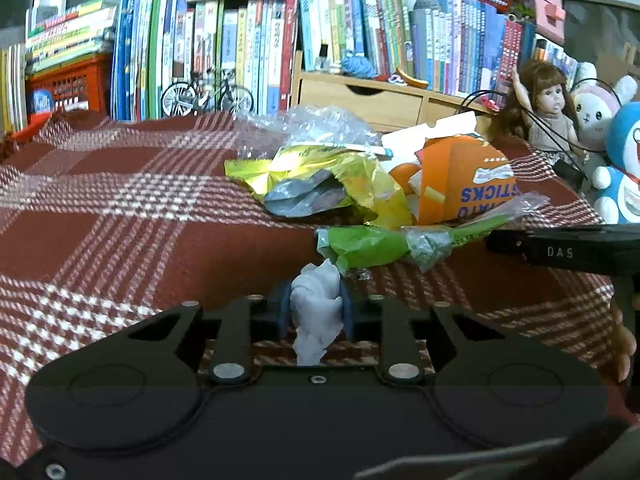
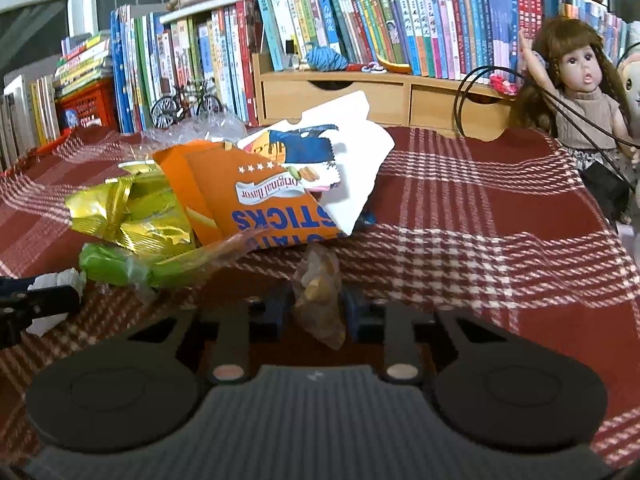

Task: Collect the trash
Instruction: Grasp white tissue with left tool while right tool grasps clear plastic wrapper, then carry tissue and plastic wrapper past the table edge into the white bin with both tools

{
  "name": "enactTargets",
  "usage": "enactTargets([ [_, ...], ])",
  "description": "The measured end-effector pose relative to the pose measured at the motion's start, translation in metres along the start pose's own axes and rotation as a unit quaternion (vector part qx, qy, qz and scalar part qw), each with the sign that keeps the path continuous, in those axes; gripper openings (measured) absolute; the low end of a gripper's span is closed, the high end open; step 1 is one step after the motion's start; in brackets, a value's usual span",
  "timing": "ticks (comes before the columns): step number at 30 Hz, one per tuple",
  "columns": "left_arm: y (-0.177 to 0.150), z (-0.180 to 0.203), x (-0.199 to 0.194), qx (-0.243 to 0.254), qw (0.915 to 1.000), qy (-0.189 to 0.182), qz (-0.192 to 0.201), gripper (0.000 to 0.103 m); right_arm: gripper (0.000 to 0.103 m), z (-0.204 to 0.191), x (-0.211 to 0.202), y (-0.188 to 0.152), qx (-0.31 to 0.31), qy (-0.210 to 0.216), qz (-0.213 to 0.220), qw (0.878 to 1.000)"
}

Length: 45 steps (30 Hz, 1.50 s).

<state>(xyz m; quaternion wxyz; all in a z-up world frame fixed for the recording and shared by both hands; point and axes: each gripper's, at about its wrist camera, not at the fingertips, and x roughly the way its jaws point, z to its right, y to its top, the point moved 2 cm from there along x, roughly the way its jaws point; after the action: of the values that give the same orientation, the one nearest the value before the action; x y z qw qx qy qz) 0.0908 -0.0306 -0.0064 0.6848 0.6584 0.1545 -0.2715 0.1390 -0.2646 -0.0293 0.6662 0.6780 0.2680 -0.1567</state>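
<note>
plaid tablecloth | book rows behind | wooden drawer unit

Left gripper: points down at a slant, jaws closed on a crumpled white tissue.
Right gripper: same slant, jaws closed on a clear wrapper.

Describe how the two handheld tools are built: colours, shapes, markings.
Both are black. The left tool has a smooth body with two round discs, angular linkage arms, silver rivets and blue pads on its fingers. The right tool has the same build, but its centre plate is ribbed. Seen from the left camera, its finger bears white letters "DAS".
</note>
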Motion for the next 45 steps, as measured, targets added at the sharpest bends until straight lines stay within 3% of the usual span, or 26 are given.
enactTargets([
  [13,-0.009,-0.003,-0.056,-0.010,0.9992,-0.022,0.033,0.023,0.031,-0.013,-0.064,-0.017,0.010,0.061,0.040,0.997],
  [25,-0.041,0.002,-0.111,0.000,0.9983,-0.048,0.034,0.023,0.031,-0.040,-0.123,-0.049,-0.002,0.130,0.049,0.990],
  [38,-0.074,0.010,-0.144,0.026,0.9976,-0.061,0.019,0.023,0.031,-0.038,-0.151,-0.087,-0.022,0.095,0.034,0.995],
  [45,-0.089,0.010,-0.162,0.030,0.9971,-0.070,0.004,0.024,0.031,-0.036,-0.171,-0.104,-0.021,0.110,0.022,0.993],
])
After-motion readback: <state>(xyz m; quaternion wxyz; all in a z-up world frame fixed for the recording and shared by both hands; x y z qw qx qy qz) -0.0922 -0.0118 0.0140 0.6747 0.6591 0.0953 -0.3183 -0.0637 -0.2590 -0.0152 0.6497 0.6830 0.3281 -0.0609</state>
